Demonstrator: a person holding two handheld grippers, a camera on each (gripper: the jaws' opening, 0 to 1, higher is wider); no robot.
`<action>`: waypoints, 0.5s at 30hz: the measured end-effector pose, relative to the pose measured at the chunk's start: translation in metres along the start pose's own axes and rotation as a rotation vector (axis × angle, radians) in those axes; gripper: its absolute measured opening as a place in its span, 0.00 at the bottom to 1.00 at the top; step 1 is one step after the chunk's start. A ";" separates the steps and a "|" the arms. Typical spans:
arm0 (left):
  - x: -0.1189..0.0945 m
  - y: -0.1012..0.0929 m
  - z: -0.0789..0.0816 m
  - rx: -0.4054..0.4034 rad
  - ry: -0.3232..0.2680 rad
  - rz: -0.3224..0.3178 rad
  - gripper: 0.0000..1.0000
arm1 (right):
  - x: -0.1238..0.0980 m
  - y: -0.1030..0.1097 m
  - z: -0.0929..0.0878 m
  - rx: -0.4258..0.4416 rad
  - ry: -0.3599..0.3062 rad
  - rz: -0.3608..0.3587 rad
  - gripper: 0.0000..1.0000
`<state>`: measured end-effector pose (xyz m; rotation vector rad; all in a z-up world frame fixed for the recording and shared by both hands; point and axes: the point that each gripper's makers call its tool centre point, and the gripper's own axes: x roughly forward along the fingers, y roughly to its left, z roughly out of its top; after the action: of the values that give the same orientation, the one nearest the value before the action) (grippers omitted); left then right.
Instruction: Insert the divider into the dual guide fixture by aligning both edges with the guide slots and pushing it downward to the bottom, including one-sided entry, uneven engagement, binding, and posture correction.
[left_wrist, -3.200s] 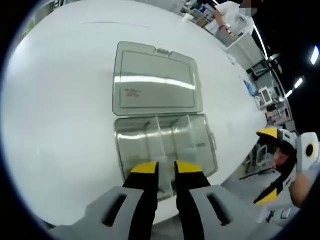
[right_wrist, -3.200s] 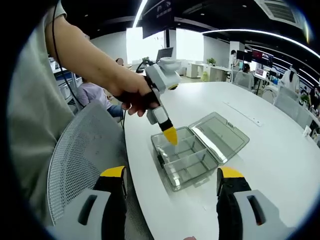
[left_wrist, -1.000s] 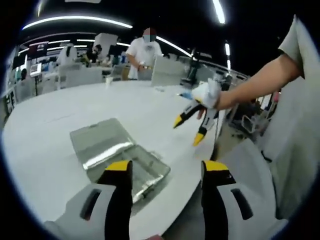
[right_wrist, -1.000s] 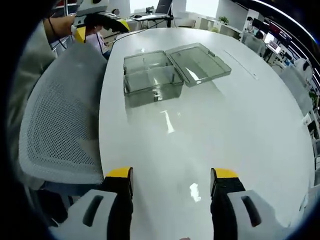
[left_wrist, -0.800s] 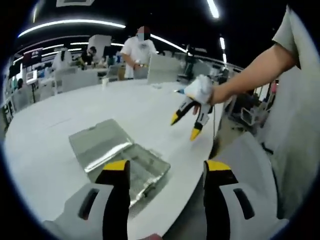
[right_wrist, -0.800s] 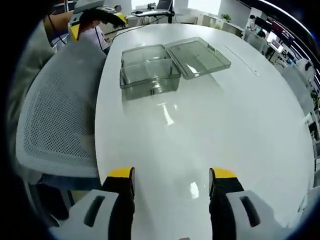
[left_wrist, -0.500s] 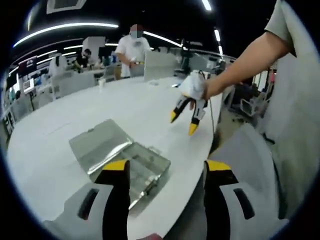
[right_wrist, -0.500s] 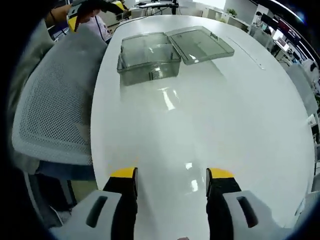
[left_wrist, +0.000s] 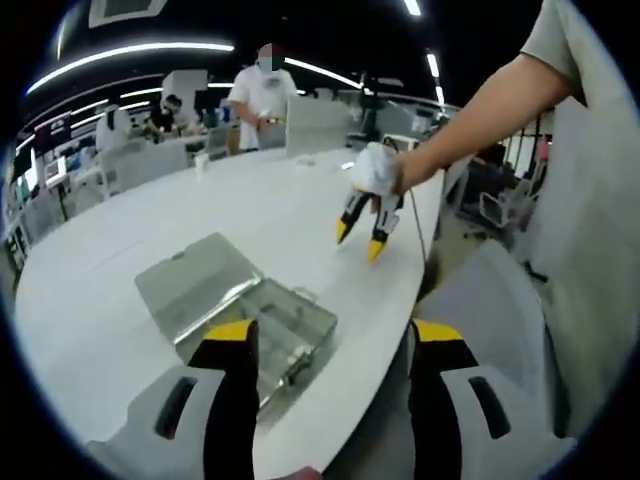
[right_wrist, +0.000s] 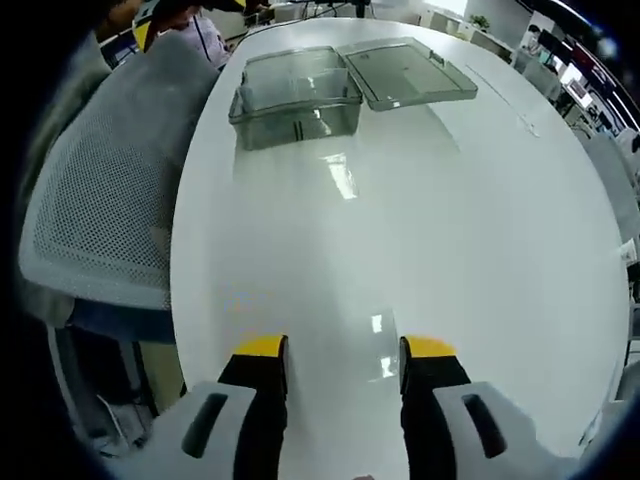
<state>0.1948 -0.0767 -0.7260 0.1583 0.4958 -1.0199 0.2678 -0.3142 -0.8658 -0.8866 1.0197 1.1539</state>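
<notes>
The clear compartment box (left_wrist: 255, 325) sat lid-open on the white surface (left_wrist: 110, 300), at 11 o'clock in the right gripper view. Left tool (left_wrist: 330, 340) was spread, empty. Right tool (right_wrist: 343, 350) was spread, empty, well apart from the box. No writing was legible.

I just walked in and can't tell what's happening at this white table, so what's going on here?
A person holds a two-jaw gripper in each hand above a white table. A clear plastic box sits near the table's edge with its lid lying open flat beside it. Neither gripper touches it right now: the left gripper hovers short of the box with jaws open and empty, and the right gripper, also open, hangs over bare tabletop away from the box.
</notes>
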 end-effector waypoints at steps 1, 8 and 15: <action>0.000 0.000 0.000 0.000 0.001 -0.001 0.59 | 0.000 0.000 0.000 -0.005 0.001 0.001 0.40; 0.000 0.001 0.000 -0.005 0.000 0.000 0.59 | 0.004 -0.004 -0.003 -0.026 0.016 0.010 0.38; 0.000 0.000 -0.001 -0.011 0.006 0.002 0.59 | 0.006 -0.007 -0.007 -0.023 0.023 0.022 0.38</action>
<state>0.1947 -0.0760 -0.7273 0.1521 0.5063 -1.0148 0.2740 -0.3204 -0.8739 -0.9107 1.0390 1.1785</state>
